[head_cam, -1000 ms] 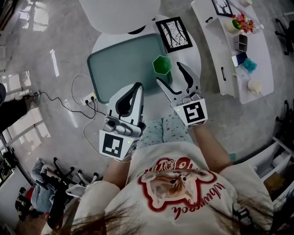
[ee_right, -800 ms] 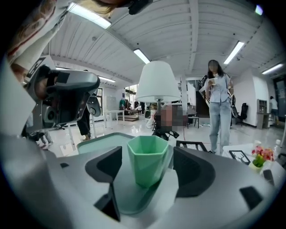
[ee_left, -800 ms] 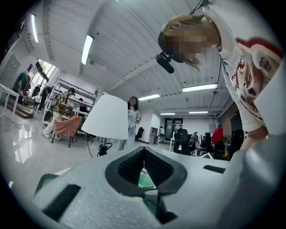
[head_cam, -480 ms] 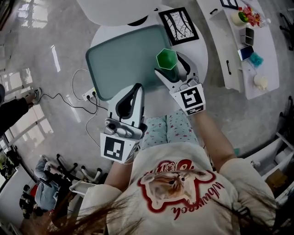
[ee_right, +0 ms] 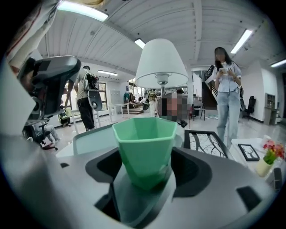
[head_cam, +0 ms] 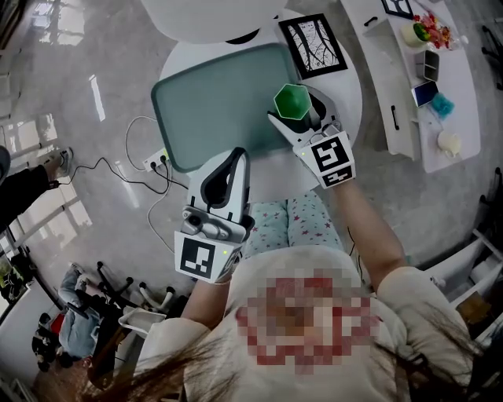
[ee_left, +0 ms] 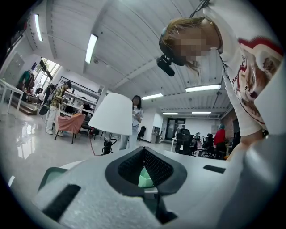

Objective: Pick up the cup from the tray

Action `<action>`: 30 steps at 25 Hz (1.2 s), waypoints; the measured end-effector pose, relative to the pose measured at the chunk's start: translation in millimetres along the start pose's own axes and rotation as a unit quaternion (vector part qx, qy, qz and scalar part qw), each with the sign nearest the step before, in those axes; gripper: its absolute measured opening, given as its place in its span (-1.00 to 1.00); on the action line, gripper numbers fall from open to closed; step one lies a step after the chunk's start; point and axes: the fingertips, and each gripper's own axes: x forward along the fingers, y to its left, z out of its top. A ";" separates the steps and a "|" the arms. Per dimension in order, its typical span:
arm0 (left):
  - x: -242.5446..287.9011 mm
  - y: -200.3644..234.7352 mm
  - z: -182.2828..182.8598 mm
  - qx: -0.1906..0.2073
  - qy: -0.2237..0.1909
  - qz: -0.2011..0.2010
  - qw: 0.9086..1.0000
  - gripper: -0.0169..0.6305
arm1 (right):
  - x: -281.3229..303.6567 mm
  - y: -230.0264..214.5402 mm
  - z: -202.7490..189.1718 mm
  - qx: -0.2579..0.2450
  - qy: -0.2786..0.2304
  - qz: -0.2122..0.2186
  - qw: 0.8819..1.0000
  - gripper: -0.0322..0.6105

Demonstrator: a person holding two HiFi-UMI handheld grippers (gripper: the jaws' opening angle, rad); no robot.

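Note:
A green faceted cup (head_cam: 292,100) stands upright at the right edge of the teal tray (head_cam: 212,102). My right gripper (head_cam: 292,107) is open, one jaw on each side of the cup, and the jaws have just been opening wider. In the right gripper view the cup (ee_right: 145,143) fills the space between the jaws, with a dark gap on either side, and the tray (ee_right: 89,136) lies behind it. My left gripper (head_cam: 237,155) hangs shut and empty just short of the tray's near edge, its jaw tips together in the left gripper view (ee_left: 144,149).
The tray lies on a round white table (head_cam: 346,94) with a white-shaded lamp (head_cam: 208,16) and a framed picture (head_cam: 313,45) at the far side. A power strip with cables (head_cam: 153,165) lies on the floor at left. A white bench (head_cam: 424,71) with small items stands at right. People stand farther off.
My right gripper has moved forward and down from short of the cup until its jaws stand around it. The left gripper has barely shifted.

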 end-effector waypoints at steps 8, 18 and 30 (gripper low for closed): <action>-2.8 4.3 -2.8 -0.005 0.004 0.003 1.000 -0.91 | 5.3 -2.4 2.3 -0.023 0.005 0.007 1.000 0.13; 3.1 1.0 18.7 0.009 -0.018 -0.011 1.000 -0.91 | -31.8 -6.1 70.3 -0.004 -0.051 -0.041 0.998 0.13; 6.5 -19.1 56.4 0.027 -0.050 -0.025 0.998 -0.91 | -79.4 -14.1 136.5 0.012 -0.088 -0.075 0.993 0.13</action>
